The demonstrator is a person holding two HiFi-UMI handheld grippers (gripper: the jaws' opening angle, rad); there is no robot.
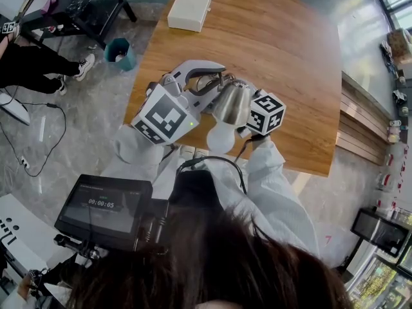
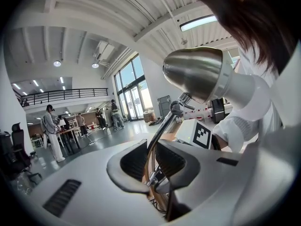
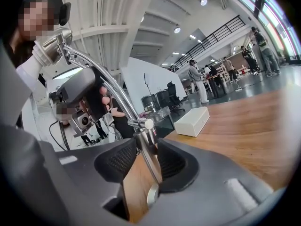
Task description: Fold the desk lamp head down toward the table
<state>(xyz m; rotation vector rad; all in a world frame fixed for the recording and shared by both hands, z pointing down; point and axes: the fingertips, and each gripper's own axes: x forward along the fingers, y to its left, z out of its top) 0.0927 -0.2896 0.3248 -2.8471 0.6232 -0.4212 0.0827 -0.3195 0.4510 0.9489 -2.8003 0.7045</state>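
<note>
Near the monitor reading 00:00:05, left gripper and right gripper clench the lamp.

Bright daylight, glare on lamp head, fisheye-warped edges, dark corners

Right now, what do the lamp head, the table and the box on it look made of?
Lamp head: brushed metal, likely steel; satin sheen, soft reflections. Table: wood or wood veneer; visible grain, semi-gloss. Box: matte white, plastic or cardboard; cannot tell.
</note>
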